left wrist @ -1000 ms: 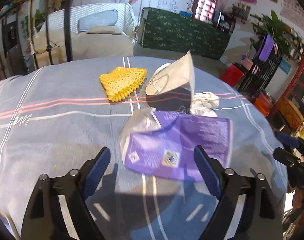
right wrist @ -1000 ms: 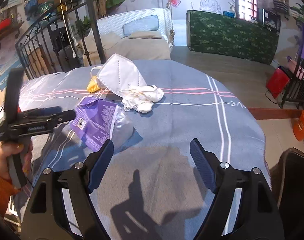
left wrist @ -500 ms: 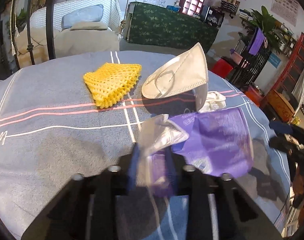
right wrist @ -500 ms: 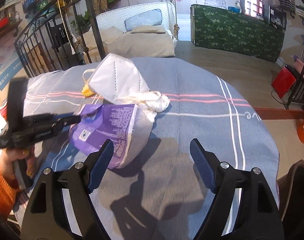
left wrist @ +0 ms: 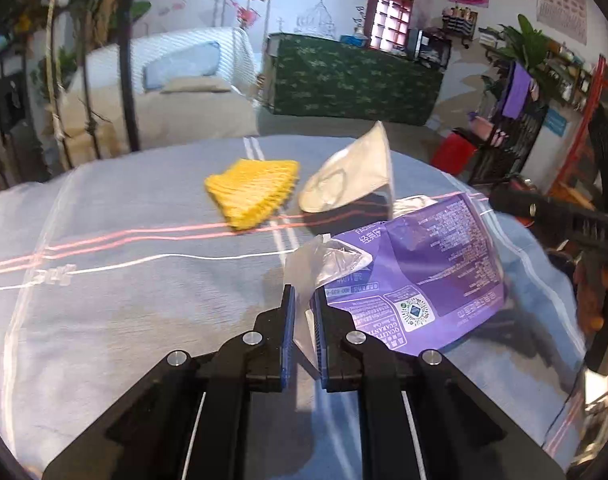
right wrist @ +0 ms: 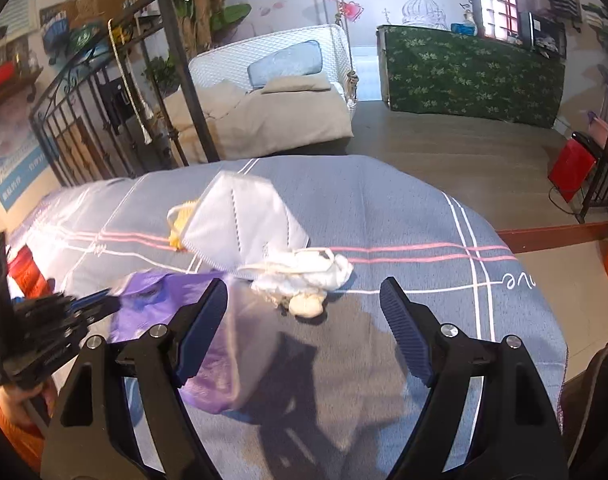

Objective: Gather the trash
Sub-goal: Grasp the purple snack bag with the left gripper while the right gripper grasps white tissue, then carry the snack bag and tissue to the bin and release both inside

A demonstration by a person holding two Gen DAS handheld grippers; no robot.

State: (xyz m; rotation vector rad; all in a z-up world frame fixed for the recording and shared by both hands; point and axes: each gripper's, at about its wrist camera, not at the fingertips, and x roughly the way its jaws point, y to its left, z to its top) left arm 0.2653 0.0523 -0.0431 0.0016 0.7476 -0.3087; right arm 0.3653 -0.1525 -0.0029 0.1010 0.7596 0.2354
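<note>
My left gripper is shut on the clear edge of a purple plastic wrapper and holds it lifted above the grey striped tablecloth. A yellow foam net and a white face mask lie beyond it. In the right wrist view my right gripper is open and empty, above the cloth just short of a crumpled white tissue. The mask lies behind the tissue and the wrapper hangs at the left, by the left gripper.
The round table's edge drops off to the right, with a red bin on the floor beyond. A white swing seat and a black metal railing stand behind the table.
My left gripper has shut on the purple wrapper and lifted it off the cloth. My right gripper has moved forward toward the tissue, still open.
</note>
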